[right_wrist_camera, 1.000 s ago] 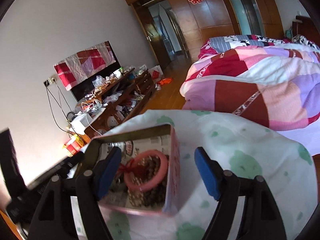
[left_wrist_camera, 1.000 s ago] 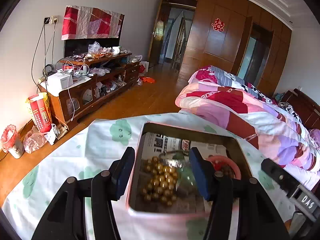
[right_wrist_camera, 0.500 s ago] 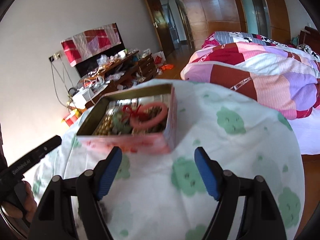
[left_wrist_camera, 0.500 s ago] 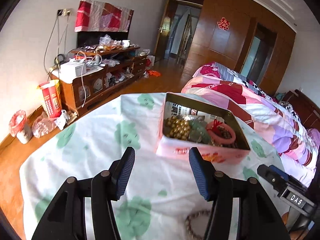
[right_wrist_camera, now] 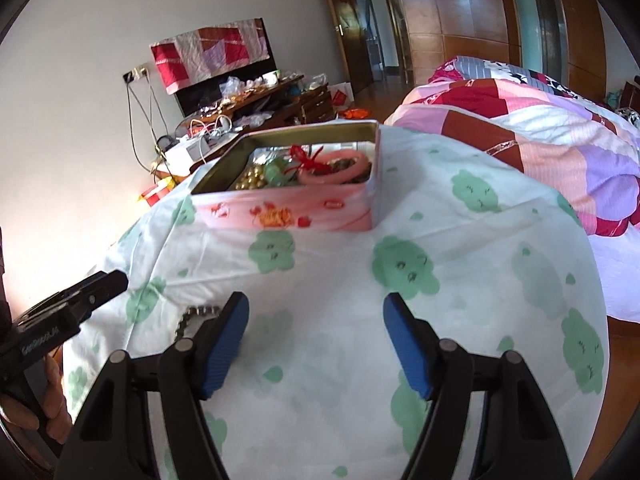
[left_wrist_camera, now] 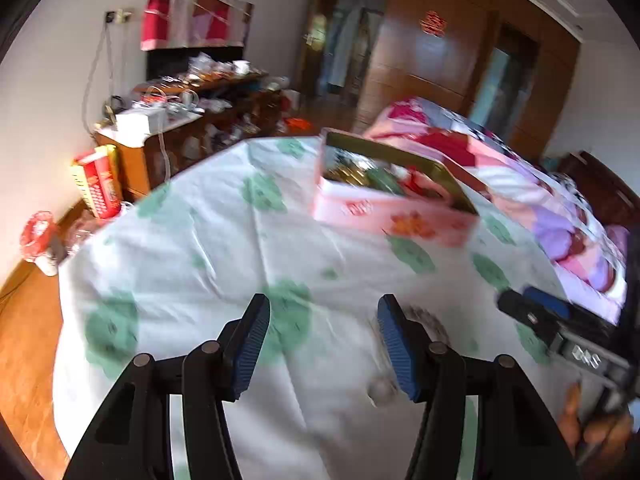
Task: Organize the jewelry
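Note:
A pink flowered tin [left_wrist_camera: 394, 220] [right_wrist_camera: 288, 210] stands on the far part of the table, lid off. It holds gold beads [right_wrist_camera: 252, 178], green beads, a pink bangle [right_wrist_camera: 340, 170] and a red tassel. A beaded bracelet [right_wrist_camera: 196, 316] lies loose on the cloth, partly hidden behind my right gripper's left finger; in the left wrist view it shows blurred [left_wrist_camera: 424, 320] beside the right finger. My left gripper [left_wrist_camera: 324, 344] is open and empty above the cloth. My right gripper [right_wrist_camera: 316, 340] is open and empty, near the table's front.
The round table has a white cloth with green prints [right_wrist_camera: 400, 264]. A bed with a patchwork quilt [right_wrist_camera: 540, 136] lies to the right. A cluttered wooden TV cabinet [left_wrist_camera: 192, 128] stands at the left wall. The other gripper shows at each view's edge [left_wrist_camera: 552, 328] [right_wrist_camera: 60, 312].
Both grippers have pulled back from over the tin toward the table's near side. The tin now sits farther away, and the loose bracelet has come into view. Both stay open.

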A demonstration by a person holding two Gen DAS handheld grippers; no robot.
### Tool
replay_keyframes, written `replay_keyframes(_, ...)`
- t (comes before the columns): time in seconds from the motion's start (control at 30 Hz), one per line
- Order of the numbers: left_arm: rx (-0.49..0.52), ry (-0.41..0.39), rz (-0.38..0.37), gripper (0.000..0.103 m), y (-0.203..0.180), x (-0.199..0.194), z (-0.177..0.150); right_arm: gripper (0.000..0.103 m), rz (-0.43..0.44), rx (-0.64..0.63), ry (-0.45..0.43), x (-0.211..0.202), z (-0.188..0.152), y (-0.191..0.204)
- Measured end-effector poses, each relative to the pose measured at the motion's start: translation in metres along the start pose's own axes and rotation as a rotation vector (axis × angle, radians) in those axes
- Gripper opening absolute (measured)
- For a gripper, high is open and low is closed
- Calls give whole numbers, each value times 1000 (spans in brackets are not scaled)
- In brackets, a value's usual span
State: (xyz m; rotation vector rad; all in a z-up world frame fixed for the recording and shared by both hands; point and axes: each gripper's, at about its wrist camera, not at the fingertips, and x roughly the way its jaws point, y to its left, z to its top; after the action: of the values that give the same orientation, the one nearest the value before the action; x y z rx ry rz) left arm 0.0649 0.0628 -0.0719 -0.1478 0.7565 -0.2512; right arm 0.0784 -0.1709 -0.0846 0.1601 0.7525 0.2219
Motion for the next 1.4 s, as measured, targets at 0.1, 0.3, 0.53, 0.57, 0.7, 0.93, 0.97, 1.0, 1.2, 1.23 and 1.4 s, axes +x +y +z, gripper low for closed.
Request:
replay_keyframes(0.1,58,14,-12,57,-8,-5,-11,73,6,-14,3,-3,-3,4)
replay_keyframes(0.3,146,66,-53,57,-25,-1,-26,71,10,-45,22,-3,-11,11)
replay_keyframes(0.53,198,133,-46,48,-38,13,-38,69,3,-68,33,-7,-18,16)
replay_keyframes(0.57,200,149,-42,40,-38,17,-40,69,7,-63,34,-7,-18,16)
replay_keyframes(0.7,224,147,-25,36,-42,18,-40,69,18,-42,39,-7,-19,12)
replay_keyframes(0.93,239,142,-19,20,-43,18,-40,69,34,2,55,-4,-19,4)
replay_keyframes(0.97,244,141,-19,20,-43,18,-41,69,35,7,55,-4,-19,4)
replay_keyframes(1.0,247,140,-20,20,-44,18,-41,69,37,12,56,-4,-19,3)
replay_keyframes(1.2,196,102,-41,0,-38,11,-39,69,49,30,63,-3,-19,-1)
replay_keyframes(1.23,181,88,-47,0,-36,9,-37,69,52,32,62,-3,-19,-1)
replay_keyframes(1.4,164,82,-58,0,-29,5,-32,69,54,-12,65,-4,-19,8)
